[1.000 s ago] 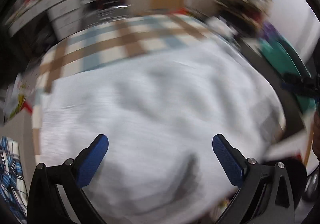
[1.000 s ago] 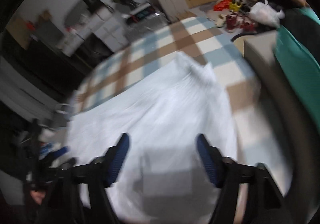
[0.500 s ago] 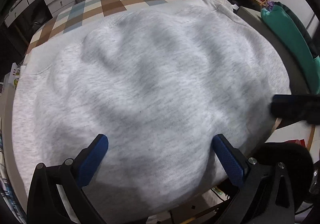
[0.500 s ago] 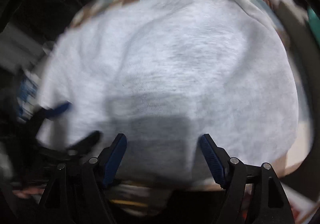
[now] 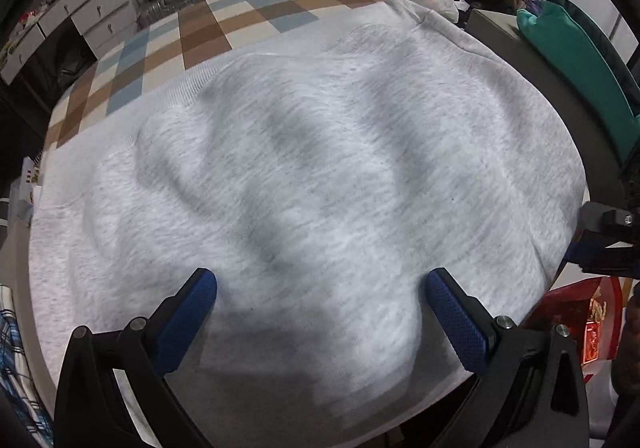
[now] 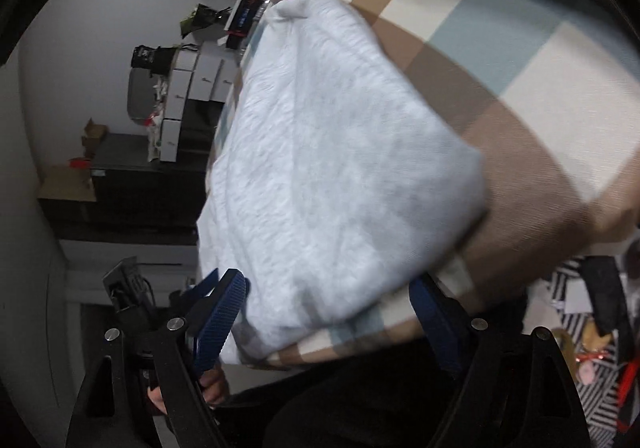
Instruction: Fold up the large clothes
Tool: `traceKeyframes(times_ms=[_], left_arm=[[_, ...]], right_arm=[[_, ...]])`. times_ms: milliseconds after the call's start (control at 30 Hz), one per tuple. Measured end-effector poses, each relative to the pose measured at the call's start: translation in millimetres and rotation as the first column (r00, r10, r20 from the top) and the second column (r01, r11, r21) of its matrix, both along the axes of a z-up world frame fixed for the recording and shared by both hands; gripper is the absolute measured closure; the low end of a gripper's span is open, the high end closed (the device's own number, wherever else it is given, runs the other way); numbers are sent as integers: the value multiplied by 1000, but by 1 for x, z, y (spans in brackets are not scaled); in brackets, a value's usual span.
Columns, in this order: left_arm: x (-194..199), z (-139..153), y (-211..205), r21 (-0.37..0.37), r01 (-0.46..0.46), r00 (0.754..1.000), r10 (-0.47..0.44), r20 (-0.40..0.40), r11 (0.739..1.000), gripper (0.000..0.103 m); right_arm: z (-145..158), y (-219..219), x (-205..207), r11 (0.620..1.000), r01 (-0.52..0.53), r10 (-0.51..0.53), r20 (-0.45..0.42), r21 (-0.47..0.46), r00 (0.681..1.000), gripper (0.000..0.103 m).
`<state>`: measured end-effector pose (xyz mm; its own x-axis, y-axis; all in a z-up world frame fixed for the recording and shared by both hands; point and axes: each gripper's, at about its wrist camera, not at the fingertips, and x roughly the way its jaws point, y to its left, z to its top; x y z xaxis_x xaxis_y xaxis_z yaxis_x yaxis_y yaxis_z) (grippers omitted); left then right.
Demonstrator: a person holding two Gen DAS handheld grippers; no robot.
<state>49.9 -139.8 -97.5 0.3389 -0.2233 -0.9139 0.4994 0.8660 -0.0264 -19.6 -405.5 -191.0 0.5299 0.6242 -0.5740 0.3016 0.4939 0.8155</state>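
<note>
The grey sweatshirt [image 5: 320,176] is spread flat on the checked bed cover [image 5: 200,28]. Its near edge lies just below the left gripper [image 5: 320,312], whose jaws are held wide and empty; the right gripper [image 6: 328,312], likewise wide with nothing clamped after opening further, is set at the corner.

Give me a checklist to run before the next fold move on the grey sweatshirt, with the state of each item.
1. Grey sweatshirt lies spread on the checked bedcover: ok.
2. Fabric smooth: not ok, soft ripples cross the middle.
3. Left gripper jaws wide, nothing pinched: ok.
4. Right gripper jaws have just been opening; near hem sits between them, not pressed: ok.
5. Sleeves laid out: cannot tell.
6. Near edge clear of the red bag beside the bed: ok.
</note>
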Motion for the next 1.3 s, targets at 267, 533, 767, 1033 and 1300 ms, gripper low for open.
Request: traceKeyframes(times_ms=[267,533,767,1033,1300], left_arm=[[23,-3,16,-39,4,998,-6,-56,999,1],[24,-11,14,-67,53,996,-57,-62,996,1],[24,-10,17,-80,68,996,-72,-45,994,1],[22,-8,21,-90,45,999,-47,-19,995,1],[21,-7,13,-70,53,999,-53,-8,996,1]], right_arm=[[-5,53,36,994,-102,103,-27,29,994,15],[19,62,46,973,106,-102,33,-205,994,25],[17,45,52,947,216,-205,70,-239,976,26],[21,51,72,935,228,-214,79,-271,974,35],[43,48,60,926,112,-15,262,-360,965,81]])
